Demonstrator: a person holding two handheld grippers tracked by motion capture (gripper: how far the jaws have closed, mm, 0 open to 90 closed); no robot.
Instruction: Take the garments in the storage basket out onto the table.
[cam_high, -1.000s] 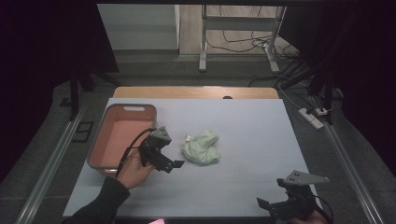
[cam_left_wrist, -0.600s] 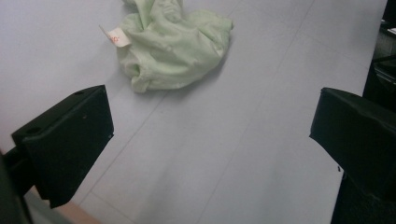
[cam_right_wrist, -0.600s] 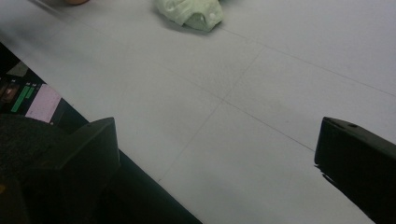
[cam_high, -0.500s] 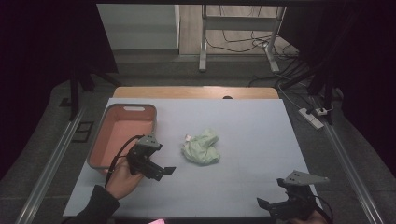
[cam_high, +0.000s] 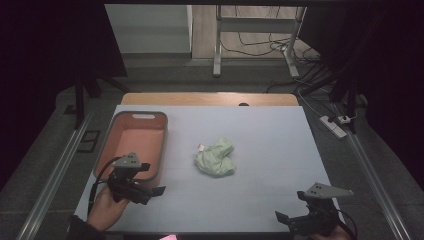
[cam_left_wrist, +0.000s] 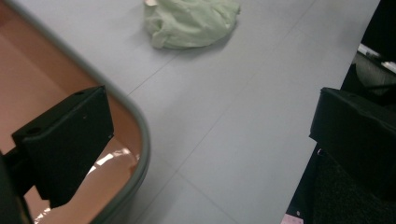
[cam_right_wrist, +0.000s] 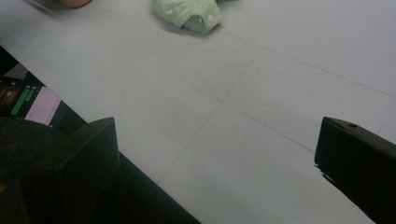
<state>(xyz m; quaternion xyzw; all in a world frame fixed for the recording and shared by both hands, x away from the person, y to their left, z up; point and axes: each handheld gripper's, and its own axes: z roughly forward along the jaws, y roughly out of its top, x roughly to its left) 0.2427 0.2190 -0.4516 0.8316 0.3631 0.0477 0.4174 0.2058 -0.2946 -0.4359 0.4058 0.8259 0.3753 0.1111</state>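
A crumpled pale green cloth (cam_high: 215, 158) lies in a heap near the middle of the grey table (cam_high: 260, 135). It shows at the top of the left gripper view (cam_left_wrist: 189, 21) and of the right gripper view (cam_right_wrist: 189, 13). My left gripper (cam_high: 147, 194), held in a hand, hovers at the near corner of the orange tray (cam_high: 129, 144), jaws wide open and empty. My right gripper (cam_high: 290, 220) rests at the table's front right edge, also open with nothing between its jaws.
The orange tray (cam_left_wrist: 28, 74) with a grey rim stands at the table's left and holds nothing. Beyond the table are a wooden strip (cam_high: 210, 98), desk legs (cam_high: 217, 50), cables and a power strip (cam_high: 334, 126) on the floor.
My left gripper has drawn back from beside the cloth toward the front left, ending by the tray's near corner. The cloth and the right gripper have stayed put.
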